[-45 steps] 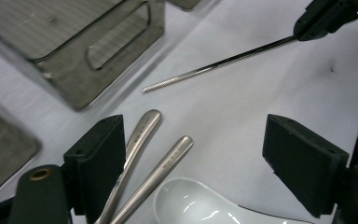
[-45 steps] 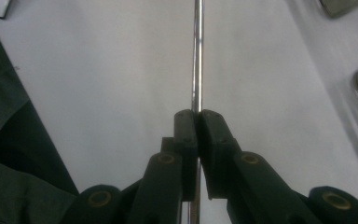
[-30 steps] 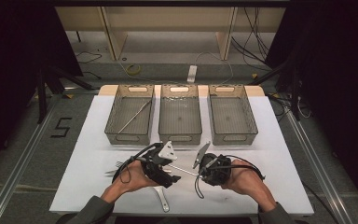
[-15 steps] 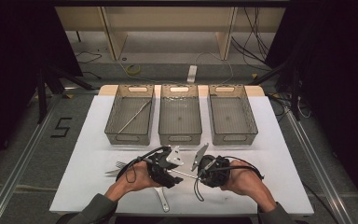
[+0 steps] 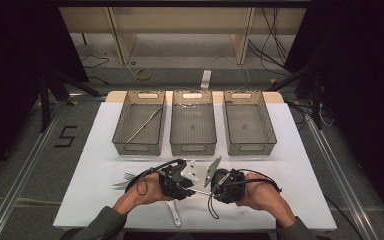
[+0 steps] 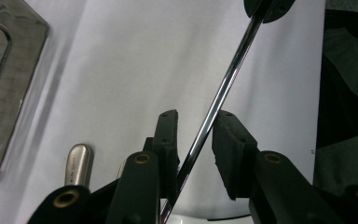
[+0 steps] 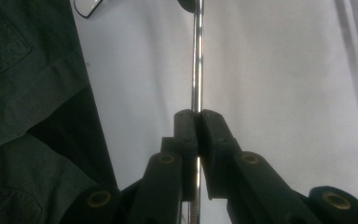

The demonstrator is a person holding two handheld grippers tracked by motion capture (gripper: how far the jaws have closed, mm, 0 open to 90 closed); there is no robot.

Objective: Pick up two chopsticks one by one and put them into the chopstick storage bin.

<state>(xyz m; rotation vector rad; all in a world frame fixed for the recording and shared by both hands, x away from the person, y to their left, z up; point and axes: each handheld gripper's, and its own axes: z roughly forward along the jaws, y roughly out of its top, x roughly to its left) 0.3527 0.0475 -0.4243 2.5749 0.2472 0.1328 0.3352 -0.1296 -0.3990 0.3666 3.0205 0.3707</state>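
Note:
A thin shiny metal rod (image 6: 233, 70) is held level above the white table between my two grippers. My right gripper (image 7: 196, 114) is shut on the rod (image 7: 196, 60), its pads pinching it. My left gripper (image 6: 196, 121) faces it from the left. Its jaws have just been closing with the rod running slantwise between them, and a slim gap still shows beside the pads. In the high view the left gripper (image 5: 192, 186) and right gripper (image 5: 206, 189) meet tip to tip near the table's front edge.
Three grey mesh bins stand in a row at the back: the left bin (image 5: 139, 148) holds a thin metal rod, while the middle bin (image 5: 194, 148) and right bin (image 5: 250, 148) hold nothing. Forks (image 5: 125, 177) lie left of my hands. A spoon handle (image 6: 79, 163) lies beneath them.
The left gripper's jaws have narrowed around the rod and it has edged a little toward the right gripper. The right gripper has kept still with the rod in it.

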